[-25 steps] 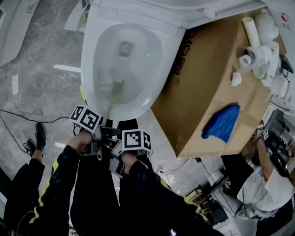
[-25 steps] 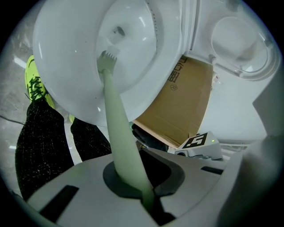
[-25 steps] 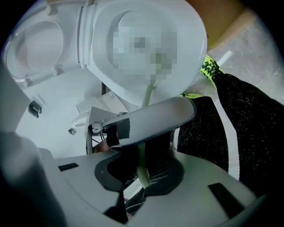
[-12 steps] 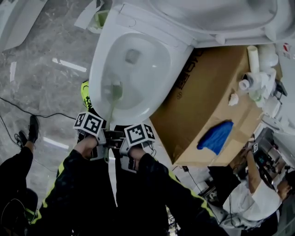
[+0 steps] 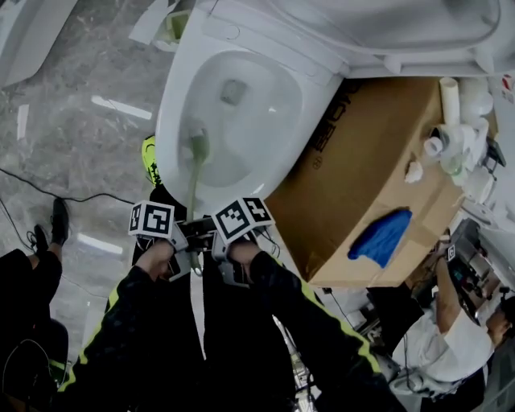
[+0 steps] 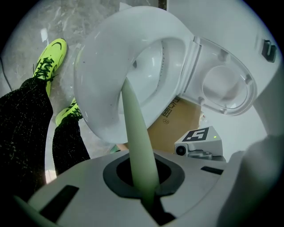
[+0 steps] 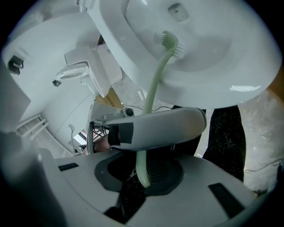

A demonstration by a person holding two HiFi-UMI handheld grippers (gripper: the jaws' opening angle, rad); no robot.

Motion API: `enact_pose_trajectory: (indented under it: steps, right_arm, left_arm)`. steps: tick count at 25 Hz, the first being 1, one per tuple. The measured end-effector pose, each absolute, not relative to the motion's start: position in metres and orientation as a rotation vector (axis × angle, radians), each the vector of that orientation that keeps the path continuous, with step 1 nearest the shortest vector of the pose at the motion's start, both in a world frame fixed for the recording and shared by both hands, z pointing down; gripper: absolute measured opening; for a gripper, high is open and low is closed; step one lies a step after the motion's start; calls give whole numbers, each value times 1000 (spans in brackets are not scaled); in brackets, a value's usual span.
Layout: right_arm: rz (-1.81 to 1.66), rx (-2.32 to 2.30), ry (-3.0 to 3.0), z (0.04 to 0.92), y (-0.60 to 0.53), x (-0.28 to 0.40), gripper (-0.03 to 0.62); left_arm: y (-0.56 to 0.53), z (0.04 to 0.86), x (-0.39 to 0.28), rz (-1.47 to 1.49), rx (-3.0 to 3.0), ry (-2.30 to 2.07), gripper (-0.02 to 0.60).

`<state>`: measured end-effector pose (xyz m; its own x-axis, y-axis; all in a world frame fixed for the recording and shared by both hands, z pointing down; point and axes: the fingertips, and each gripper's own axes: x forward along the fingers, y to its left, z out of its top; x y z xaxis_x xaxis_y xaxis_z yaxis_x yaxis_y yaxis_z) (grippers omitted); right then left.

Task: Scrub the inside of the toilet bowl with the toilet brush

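The white toilet bowl [image 5: 173, 121] lies open at the top of the head view. A pale green toilet brush [image 5: 193, 181] reaches into it, its bristle head [image 5: 199, 145] against the near left wall of the bowl, below the drain. Both grippers hold the handle's lower end side by side. My left gripper [image 5: 187, 241] is shut on the handle [image 6: 137, 142], which runs up between its jaws over the rim. My right gripper [image 5: 211, 241] is shut on the handle's end [image 7: 142, 170]. The right gripper view shows the brush head [image 7: 171, 42] inside the bowl [image 7: 248, 66].
A large cardboard box [image 5: 378, 153] stands right of the toilet with a blue cloth [image 5: 382, 233] and white rolls [image 5: 451, 121] on it. The lid [image 5: 386, 24] is up. A neon shoe [image 5: 149, 161], a floor cable [image 5: 48, 193] and another person [image 5: 447, 338] are nearby.
The brush head has slid a little further up the bowl's near left wall. Both grippers stay shut on the handle; the right one has risen slightly. The head view has shifted.
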<state>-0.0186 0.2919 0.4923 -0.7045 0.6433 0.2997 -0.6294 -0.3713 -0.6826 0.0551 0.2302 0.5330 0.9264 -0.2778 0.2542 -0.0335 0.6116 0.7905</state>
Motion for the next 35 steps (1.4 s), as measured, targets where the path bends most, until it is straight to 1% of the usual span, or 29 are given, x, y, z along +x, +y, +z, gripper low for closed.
enact_pose_trajectory:
  steps: [8,13,19,24,35]
  right_arm:
    - [1987,-72,-1062,501,287,-16,64]
    - [1868,-139,-1079,506,277,-13,64]
    - [1782,-194,-1086,510,259,-12,64]
    - [1749,-201,-1118,515,240,-17,66]
    - [1789,-163,-1198,524,205,-29,66]
  left_arm:
    - [218,545,45,-202,936,-484,9]
    - [194,540,43,-360,918,-522,10]
    - [172,541,39,-424,900,-558,9]
    - [154,548,32,-414,921,-580,10]
    - [121,555,24,-353,1006,-577,11]
